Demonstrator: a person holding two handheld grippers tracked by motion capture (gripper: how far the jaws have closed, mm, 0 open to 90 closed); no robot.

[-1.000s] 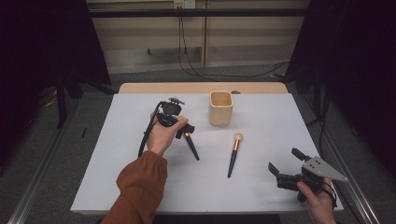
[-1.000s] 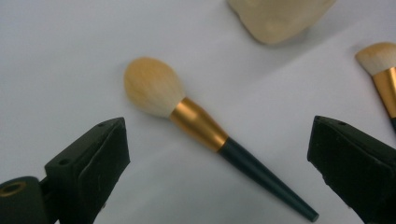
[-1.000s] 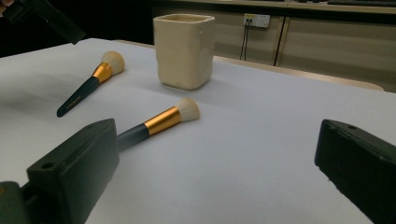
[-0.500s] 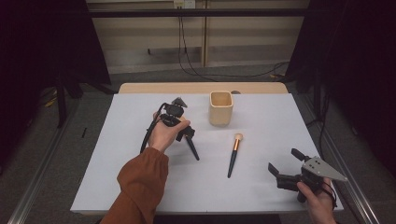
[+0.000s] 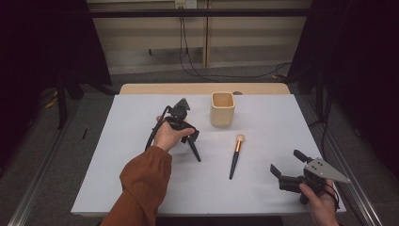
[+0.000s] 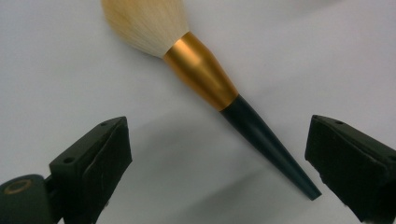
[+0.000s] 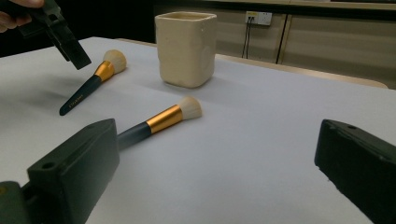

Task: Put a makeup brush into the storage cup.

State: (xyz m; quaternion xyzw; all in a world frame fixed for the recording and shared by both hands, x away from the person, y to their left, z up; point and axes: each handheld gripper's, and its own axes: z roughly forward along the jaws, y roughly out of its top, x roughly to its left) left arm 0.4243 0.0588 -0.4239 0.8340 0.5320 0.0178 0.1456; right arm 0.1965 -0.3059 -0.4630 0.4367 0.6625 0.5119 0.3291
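Brushes lie on the pale matte surface (image 5: 141, 188), two of them, each with a tapered black handle, a gold metal ferrule and a soft cream tuft. The left claw (image 6: 217, 168) hovers just above the first brush (image 6: 210, 84), jaws wide on either side of its handle tip and not touching it; in the right gripper view this brush (image 7: 91, 86) carries small pale lettering on its handle, too fine to read. The second brush (image 5: 235, 153) lies mid-surface, between the two hands. The right claw (image 5: 287, 165) rests near the surface's right front corner, jaws wide and holding nothing. A squarish cream cup (image 5: 222, 108), possibly ceramic, stands upright just beyond the brushes.
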